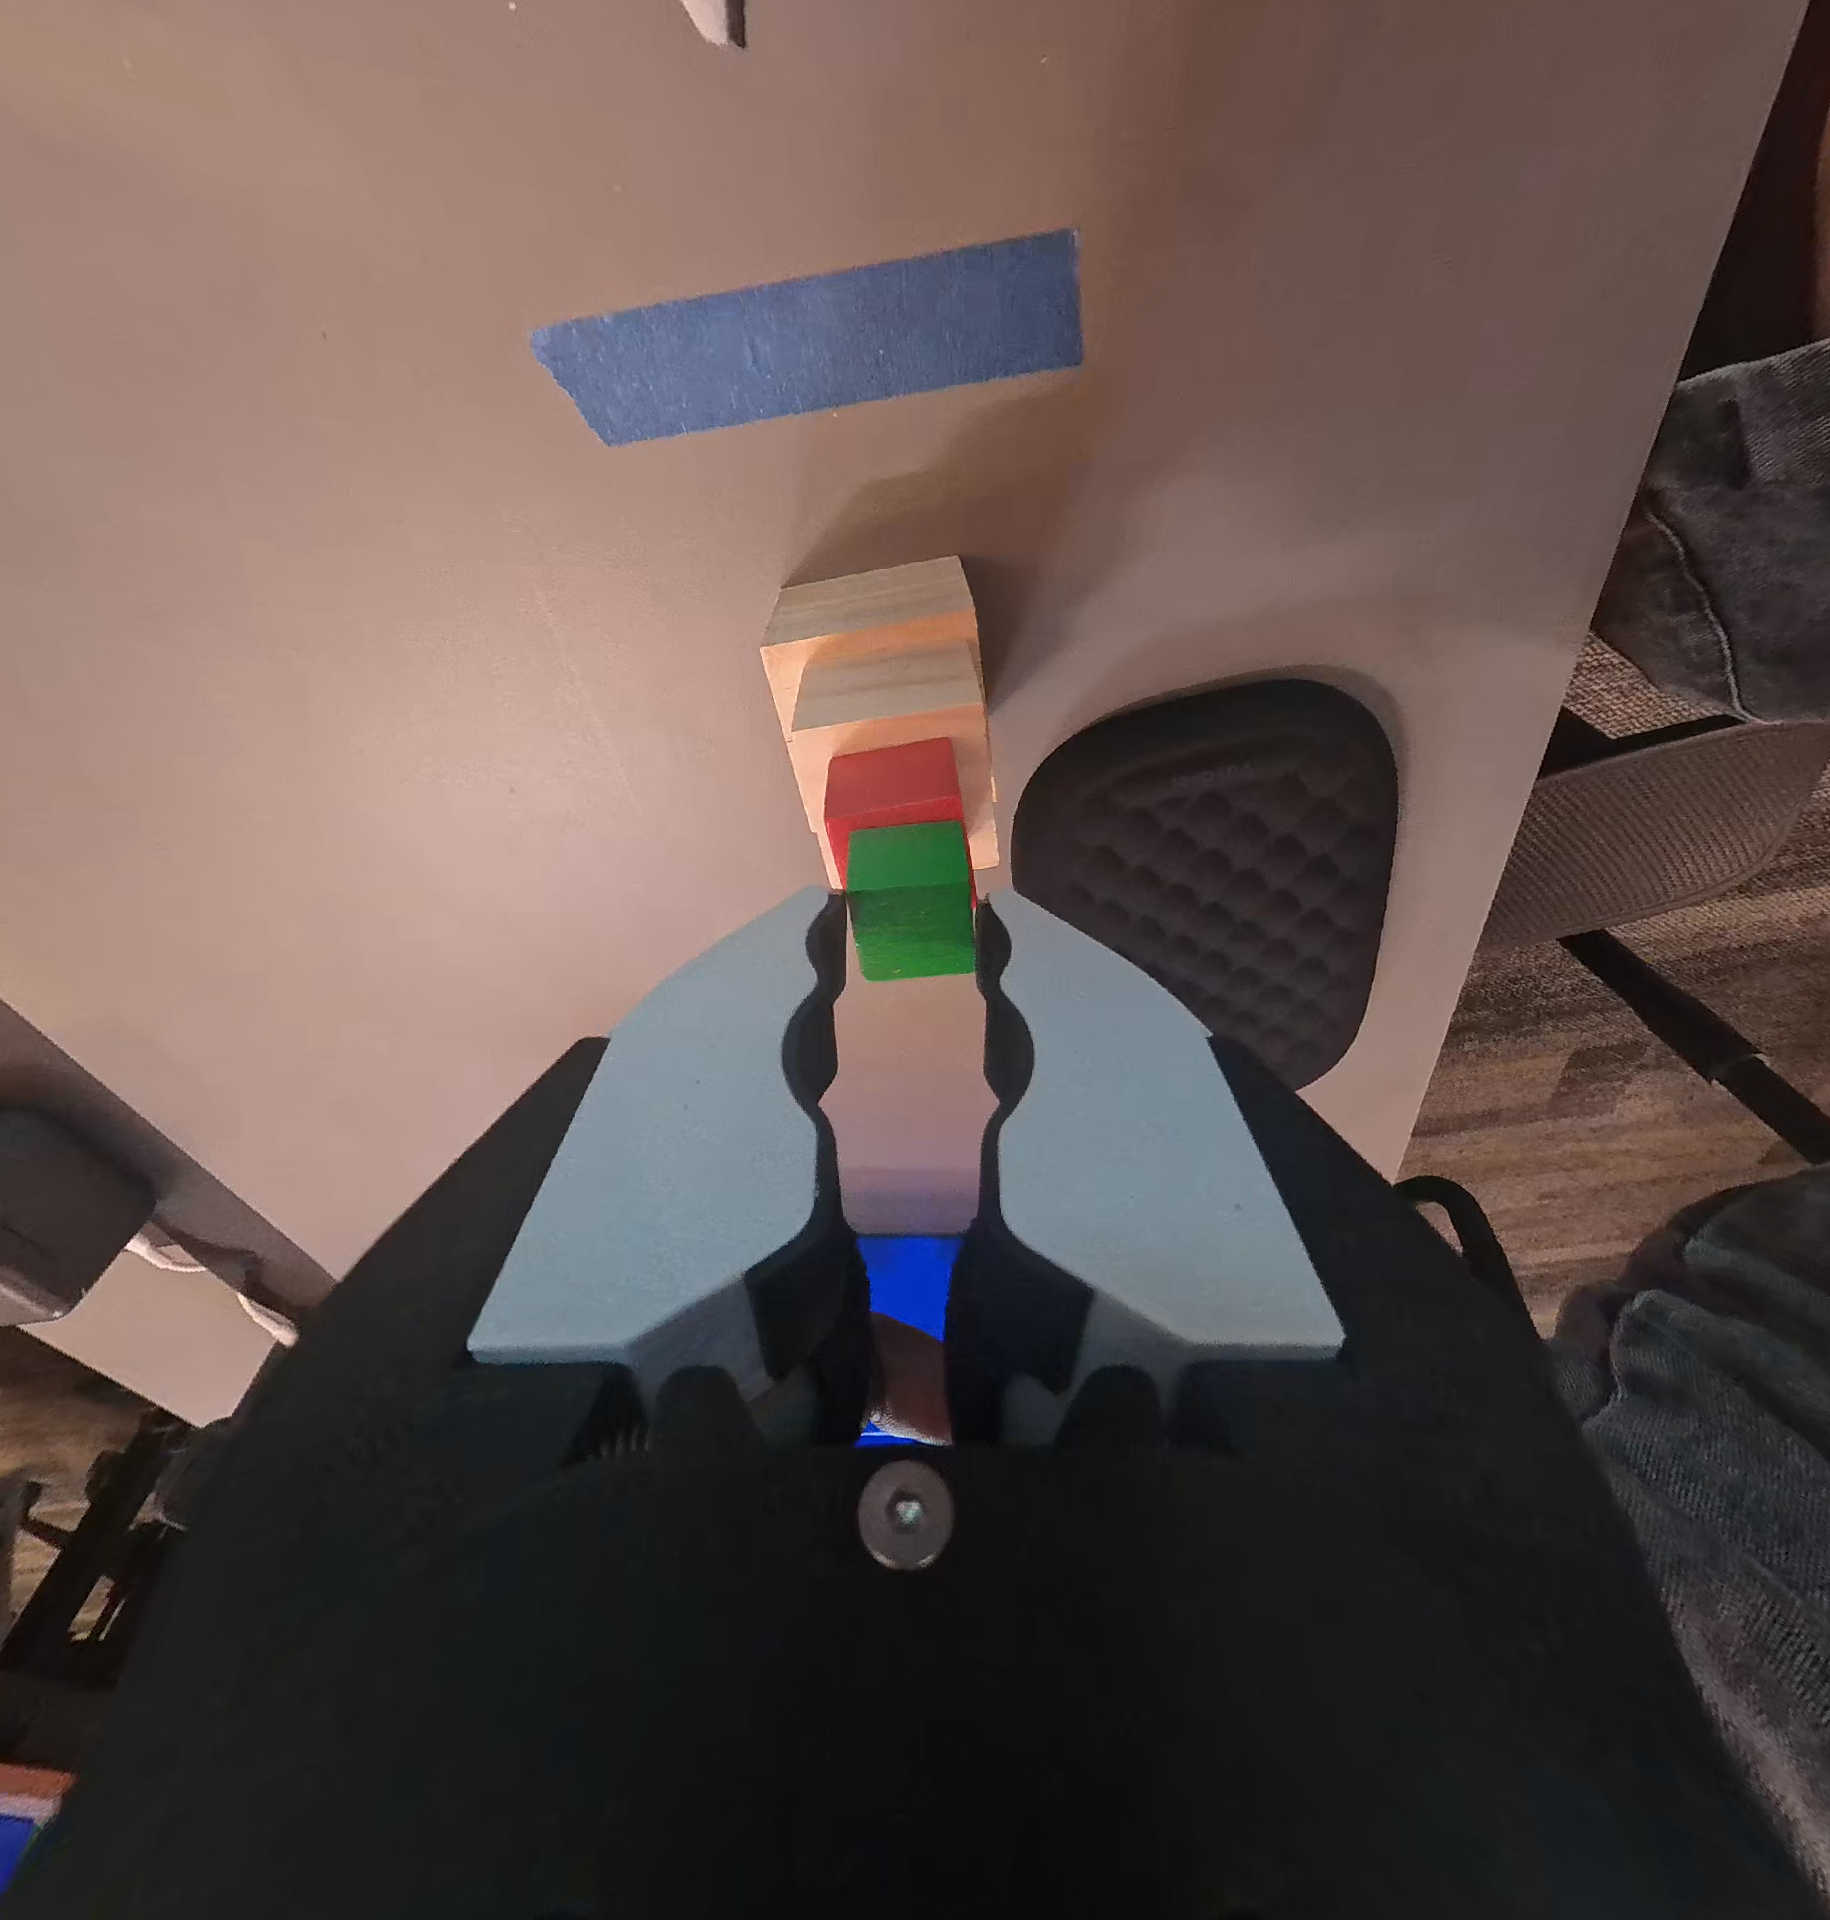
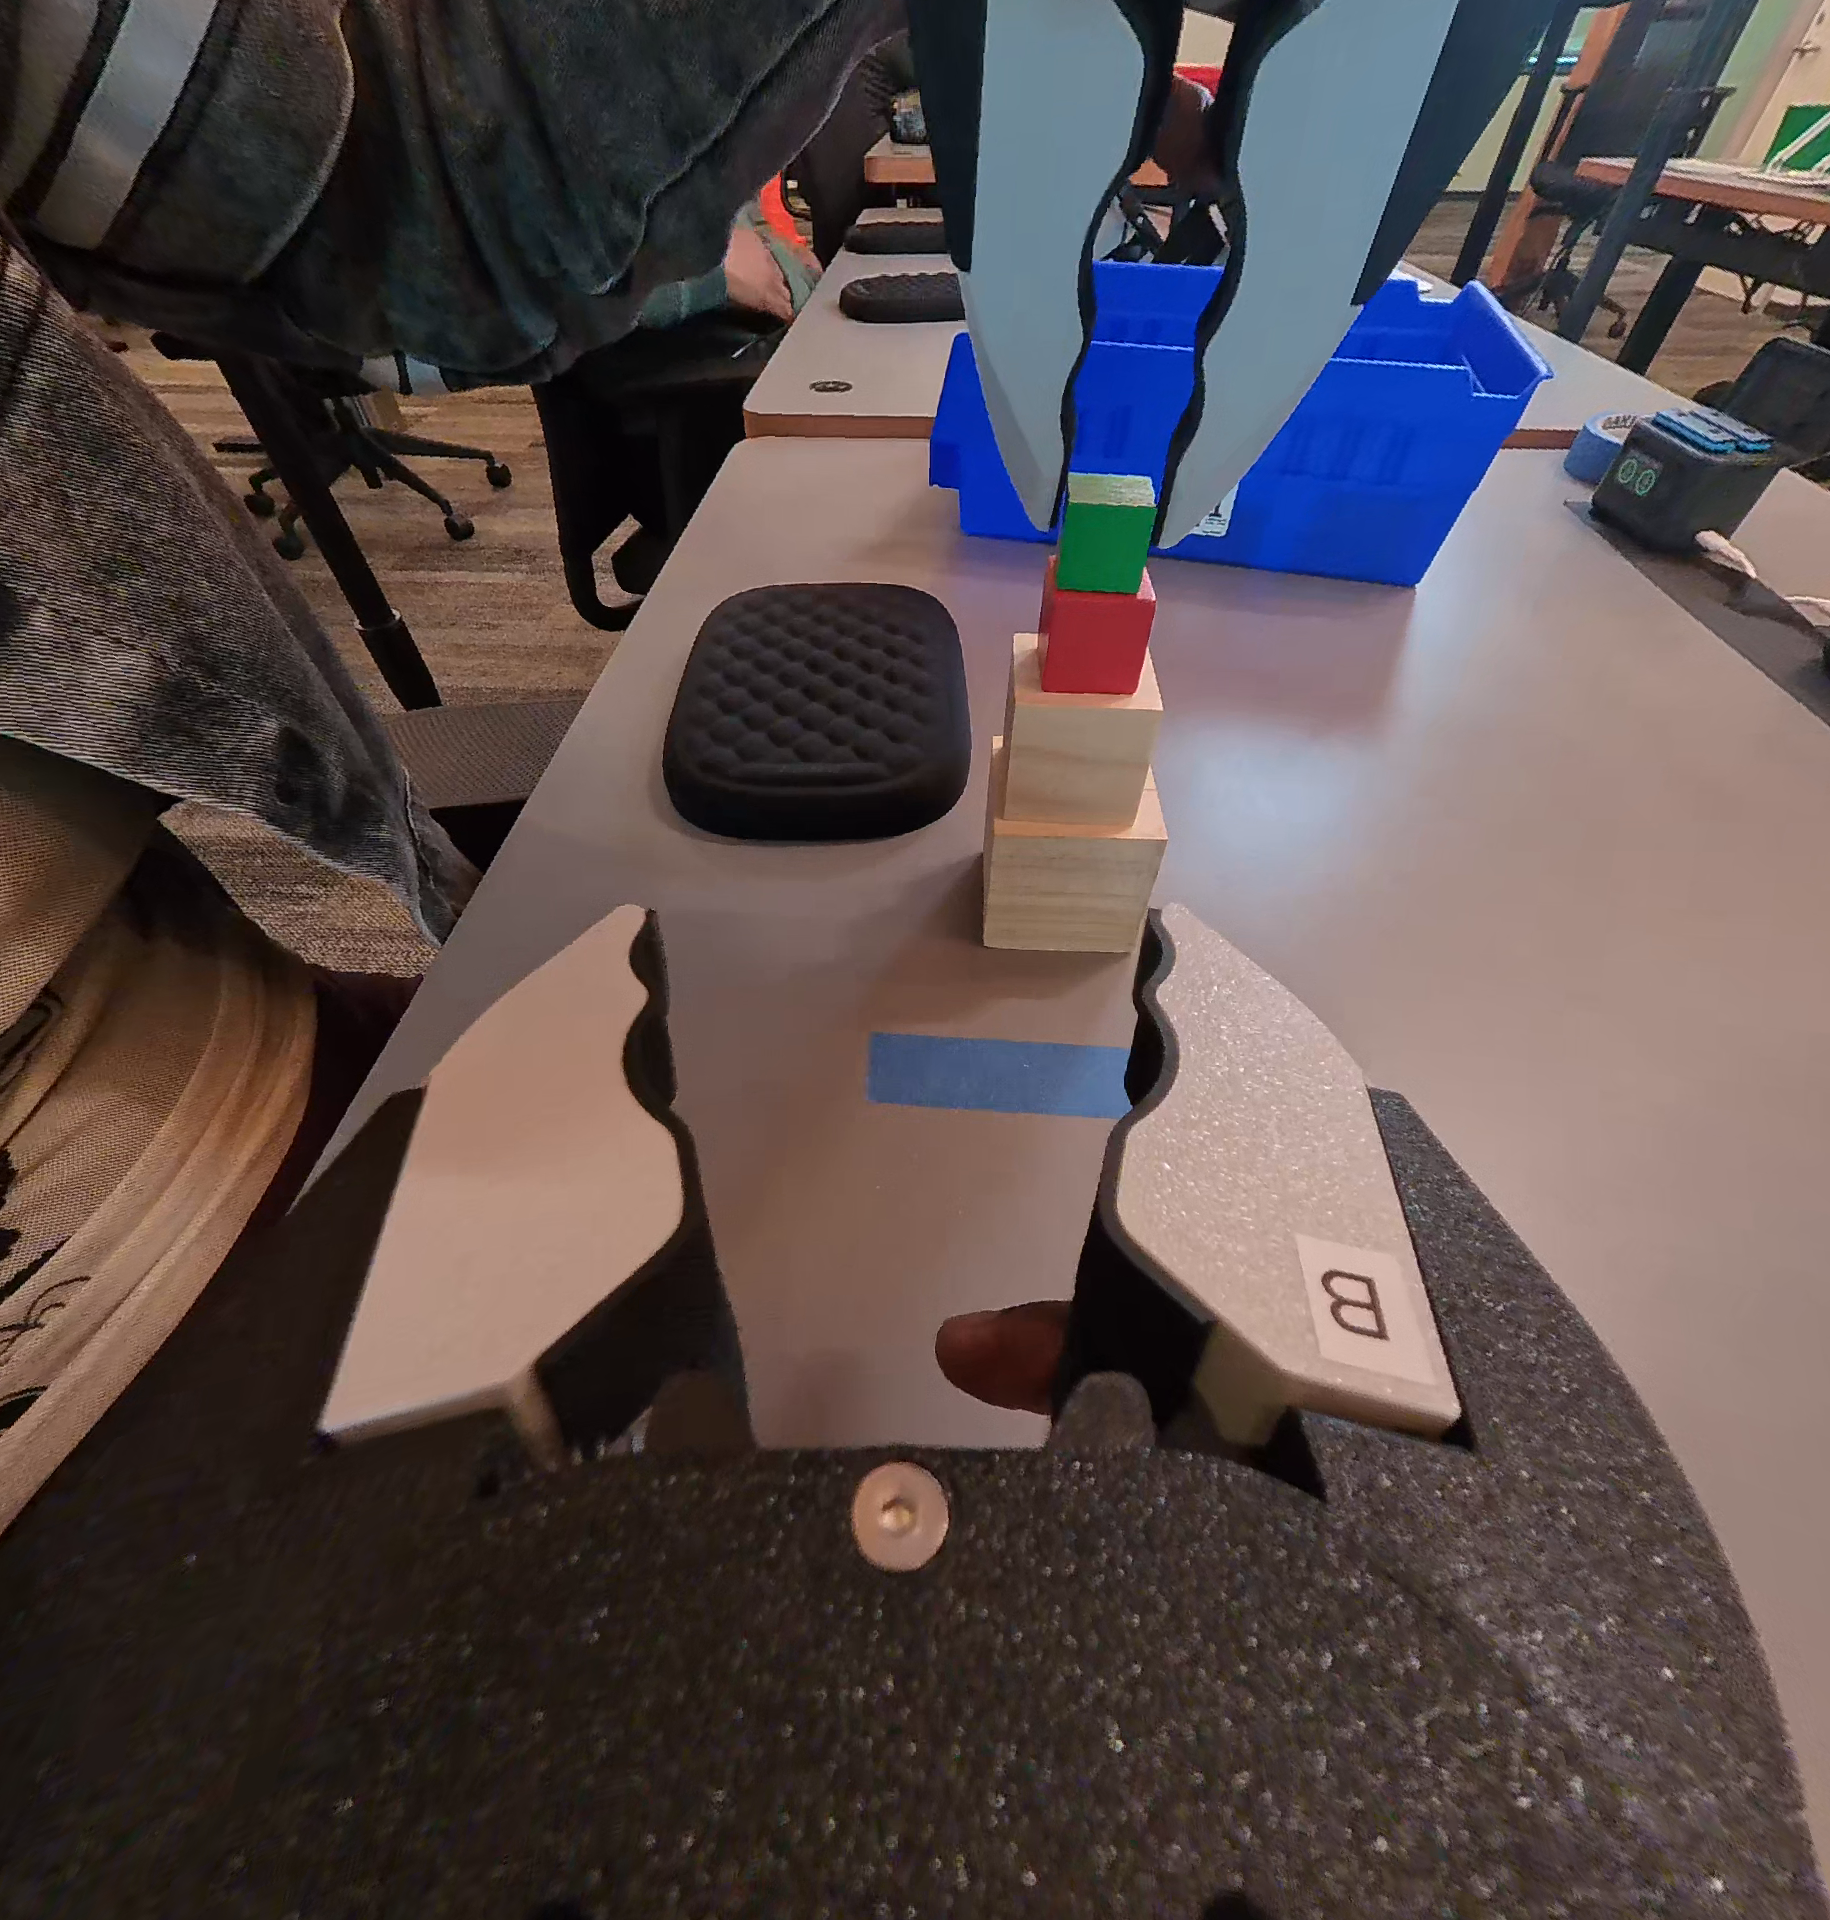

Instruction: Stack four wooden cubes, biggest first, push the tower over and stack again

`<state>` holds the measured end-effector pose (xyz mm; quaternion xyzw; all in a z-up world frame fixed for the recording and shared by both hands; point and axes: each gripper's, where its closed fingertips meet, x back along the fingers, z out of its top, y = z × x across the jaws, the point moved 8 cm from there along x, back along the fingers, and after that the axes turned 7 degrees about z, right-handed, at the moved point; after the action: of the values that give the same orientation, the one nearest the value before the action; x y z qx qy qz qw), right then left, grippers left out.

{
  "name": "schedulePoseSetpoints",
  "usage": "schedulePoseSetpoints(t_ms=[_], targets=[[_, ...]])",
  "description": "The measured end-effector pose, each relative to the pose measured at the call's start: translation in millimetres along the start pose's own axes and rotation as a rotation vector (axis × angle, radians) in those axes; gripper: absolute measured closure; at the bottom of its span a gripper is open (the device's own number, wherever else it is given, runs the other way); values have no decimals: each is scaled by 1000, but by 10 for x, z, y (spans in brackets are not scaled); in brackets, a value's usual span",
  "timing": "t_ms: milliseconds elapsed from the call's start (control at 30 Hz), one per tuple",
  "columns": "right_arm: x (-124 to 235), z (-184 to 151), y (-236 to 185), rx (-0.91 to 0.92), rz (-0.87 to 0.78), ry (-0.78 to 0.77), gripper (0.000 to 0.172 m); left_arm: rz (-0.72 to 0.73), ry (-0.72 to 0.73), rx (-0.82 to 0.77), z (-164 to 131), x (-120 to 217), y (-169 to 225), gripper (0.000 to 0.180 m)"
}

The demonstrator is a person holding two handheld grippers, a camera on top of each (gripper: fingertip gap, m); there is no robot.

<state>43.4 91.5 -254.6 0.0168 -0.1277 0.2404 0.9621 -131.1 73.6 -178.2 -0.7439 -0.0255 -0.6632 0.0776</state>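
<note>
**A:** What's laid out, biggest thing first?

**B:** A long grey table (image 2: 1410,831) carries everything. Near its front edge stands a tower of four wooden cubes: the largest plain-wood cube (image 2: 1072,883) on the table, a smaller plain-wood cube (image 2: 1082,748) on it, then a red cube (image 2: 1093,639), then the smallest, a green cube (image 2: 1103,545), on top. Each sits roughly centred on the one below, which I'd judge keeps the tower steady.

**A:** And the claws?

**B:** The left gripper (image 1: 911,914) reaches down from above with the green cube between its fingertips. The pads look pressed against the cube's two sides, so it appears gripped while resting on the red cube. My guess is it's being set in place, not yet released. The right gripper (image 2: 900,935) hangs low over the table in front of the tower, its jaws spread wide and holding nothing; the bottom cube sits just beyond its right fingertip.

**A:** What else is nearby?

**B:** A blue bin (image 2: 1358,468) stands behind the tower, well apart. A black quilted pad (image 2: 817,717) lies just beside the tower towards the table edge, where a person's clothing shows. A strip of blue tape (image 2: 994,1075) is stuck to the table between the right gripper's fingers. A small dark device (image 2: 1680,478) sits far off. The pad is the nearest thing that falling cubes could land on.
</note>
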Motion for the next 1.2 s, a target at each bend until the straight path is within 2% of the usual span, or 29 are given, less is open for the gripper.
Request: schedulePoseSetpoints(t_ms=[667, 800, 900, 1000, 1067, 1100, 1133, 1200], targets=[[-10, -15, 4, 6, 1, -13, 85, 9, 12, 81, -40, 24, -14, 158], [-9, -16, 5, 11, -3, -11, 84, 33, 86, 93, -65, 111, -7, 152], [-5, -18, 10, 25, -16, -12, 81, 96, 261, 116, -131, 255, 41, 144], [-7, -20, 23, 46, -42, -2, 67, 255, 603, 188, -254, 389, 100, 120], [-21, -21, 40, 55, -72, 24, 38, 369, 888, 312, -396, 422, 149, 94], [-26, -19, 51, 55, -93, 43, 24, 412, 1016, 402, -492, 402, 178, 88], [-22, -18, 61, 62, -108, 61, 24, 442, 1113, 497, -597, 349, 212, 81], [-3, -5, 64, 91, -121, 102, 24, 468, 1210, 666, -790, 144, 300, 75]])
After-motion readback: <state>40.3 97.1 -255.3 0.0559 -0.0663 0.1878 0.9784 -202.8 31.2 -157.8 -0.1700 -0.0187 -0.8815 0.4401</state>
